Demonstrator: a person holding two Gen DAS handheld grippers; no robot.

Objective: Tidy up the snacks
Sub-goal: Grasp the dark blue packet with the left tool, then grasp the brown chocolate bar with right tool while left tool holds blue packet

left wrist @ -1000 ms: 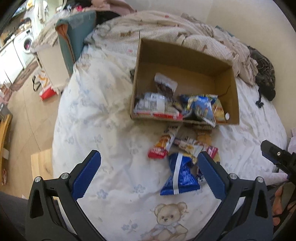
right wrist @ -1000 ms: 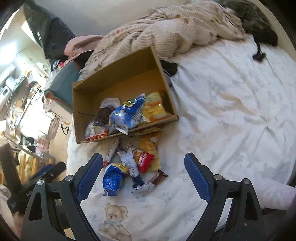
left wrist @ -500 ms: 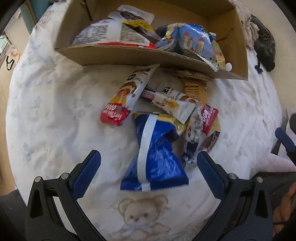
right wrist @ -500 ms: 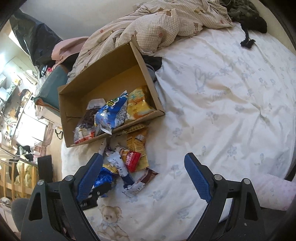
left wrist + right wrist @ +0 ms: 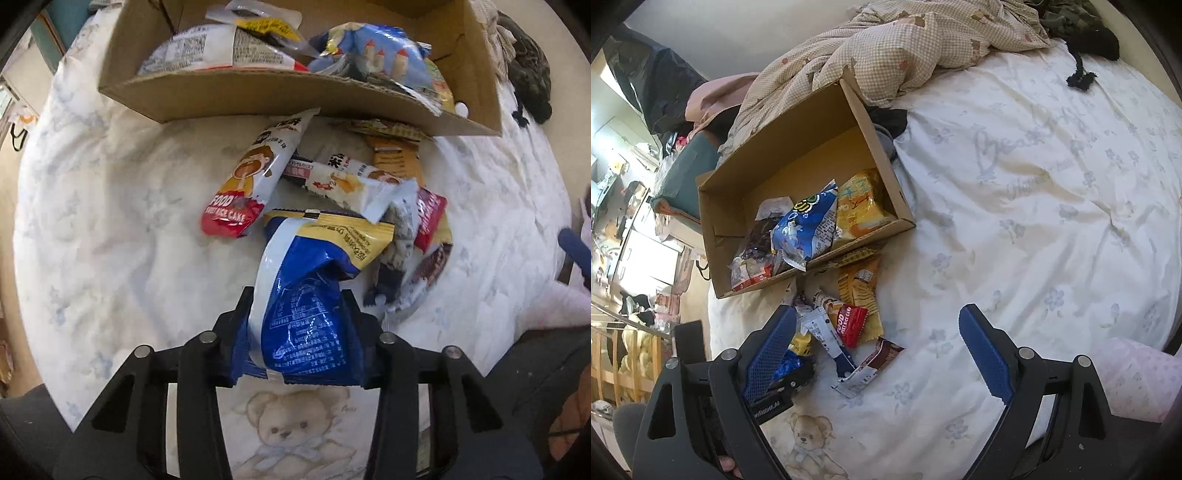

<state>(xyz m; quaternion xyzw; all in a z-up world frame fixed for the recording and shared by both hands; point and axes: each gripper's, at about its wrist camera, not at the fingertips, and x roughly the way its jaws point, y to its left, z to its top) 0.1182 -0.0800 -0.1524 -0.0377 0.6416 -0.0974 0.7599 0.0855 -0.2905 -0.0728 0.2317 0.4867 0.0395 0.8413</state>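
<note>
L gripper [image 5: 301,314] is clamped on the blue snack bag [image 5: 308,295], near its lower end; both black fingers [image 5: 240,314] are pressed vs the bag's sides, pkg crumpled between them. Bag's yellow-edged top is pointed toward the pile. In the R wrist view only a bit of blue/yellow pkg is seen behind the R gripper's left pad, so contact w/ the sheet can't be told.

Just beyond the bag, loose snacks are heaped on the bed sheet [image 5: 110,221]: a rice cake pack [image 5: 255,177] w/ red end to the left, a white bar wrapper [image 5: 351,182] lying across the middle, an orange packet [image 5: 397,158] up by the box, a red packet [image 5: 428,214] and a brown wrapper [image 5: 430,264] on the right side. Some overlap, exact stacking unclear.

Cardboard box [image 5: 258,96] is set past the pile, its near wall touching/over the top of the heap. Inside: a white-label pack [image 5: 214,51] at left, a blue castle-print bag [image 5: 380,55] at right, more pkgs behind.

R gripper [image 5: 879,349] is spread wide, nothing between its blue pads [image 5: 984,354]; it is held above the sheet, right of the pile. Box [image 5: 798,147] is seen open-topped w/ blue and yellow bags at its near end. A checked blanket [image 5: 905,48] is bunched behind the box. A teddy print [image 5: 288,432] is seen on the sheet below the L gripper.
</note>
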